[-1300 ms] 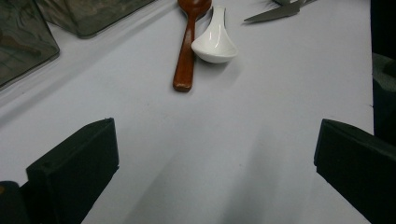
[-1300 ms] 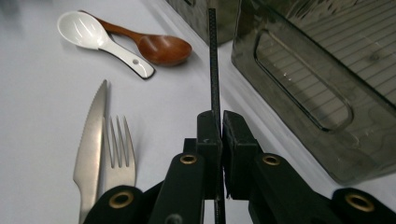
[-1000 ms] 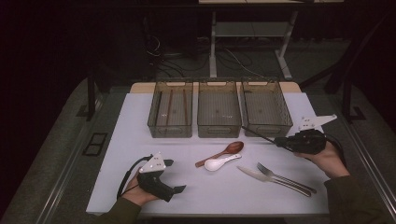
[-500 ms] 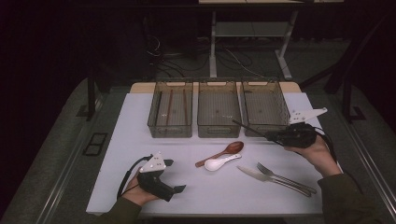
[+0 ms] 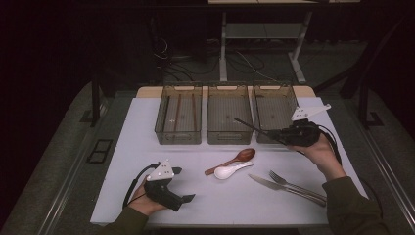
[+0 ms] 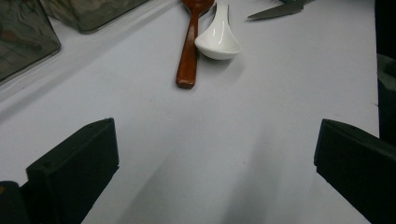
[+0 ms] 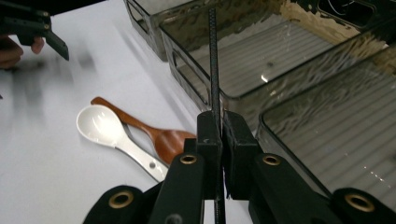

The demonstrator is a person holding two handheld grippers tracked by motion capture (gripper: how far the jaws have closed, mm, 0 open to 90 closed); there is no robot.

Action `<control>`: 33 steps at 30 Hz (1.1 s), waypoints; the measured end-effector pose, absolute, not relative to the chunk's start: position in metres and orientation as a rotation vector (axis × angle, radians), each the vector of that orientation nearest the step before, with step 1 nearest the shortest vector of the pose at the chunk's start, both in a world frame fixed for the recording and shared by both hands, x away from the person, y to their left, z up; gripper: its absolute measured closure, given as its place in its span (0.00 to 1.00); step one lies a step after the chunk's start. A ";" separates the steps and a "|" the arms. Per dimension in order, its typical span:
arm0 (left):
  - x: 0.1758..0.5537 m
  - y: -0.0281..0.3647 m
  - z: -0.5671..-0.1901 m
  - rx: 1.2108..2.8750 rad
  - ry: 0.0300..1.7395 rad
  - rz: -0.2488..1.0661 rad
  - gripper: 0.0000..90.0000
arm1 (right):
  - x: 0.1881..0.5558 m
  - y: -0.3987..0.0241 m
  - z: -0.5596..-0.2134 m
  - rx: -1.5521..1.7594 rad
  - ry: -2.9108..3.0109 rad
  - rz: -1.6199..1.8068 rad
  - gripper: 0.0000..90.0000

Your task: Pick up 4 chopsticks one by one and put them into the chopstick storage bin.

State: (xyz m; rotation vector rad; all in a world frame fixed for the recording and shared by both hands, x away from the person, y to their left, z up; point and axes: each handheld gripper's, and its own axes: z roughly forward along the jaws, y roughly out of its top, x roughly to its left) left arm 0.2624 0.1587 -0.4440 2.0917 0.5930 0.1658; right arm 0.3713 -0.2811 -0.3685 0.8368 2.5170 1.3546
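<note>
My right gripper [image 5: 275, 133] [image 7: 222, 126] is shut on a thin black chopstick [image 5: 252, 126] [image 7: 213, 60]. The stick points left and away, with its tip over the middle clear bin [image 5: 229, 139]. The left bin [image 5: 177, 140] holds brown chopsticks [image 5: 177, 111]. The right bin [image 5: 274, 88] lies behind the right gripper. My left gripper [image 5: 183, 184] [image 6: 217, 168] rests at the front left of the white table, jaws wide apart with nothing between them. A wooden spoon [image 5: 240, 157] [image 6: 189, 51] and a white spoon [image 5: 227, 171] [image 6: 217, 39] lie side by side mid-table.
A knife [image 5: 264, 181] and a fork [image 5: 293, 185] lie at the front right of the white table [image 5: 127, 161]. The three bins stand in a row along the far edge. Dark floor, cables and a table frame lie beyond.
The right gripper has moved left and slightly up with the black chopstick, from in front of the right bin toward the middle bin. The left gripper has stayed put.
</note>
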 end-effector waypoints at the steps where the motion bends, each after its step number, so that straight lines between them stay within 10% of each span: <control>1: 0.262 0.159 -0.444 2.093 0.593 0.166 0.00 | 0.372 -0.279 -0.368 0.837 2.517 1.359 0.95; 33: 0.260 0.155 -0.443 2.076 0.585 0.158 0.00 | 0.414 -0.166 -0.355 0.834 2.550 1.242 0.95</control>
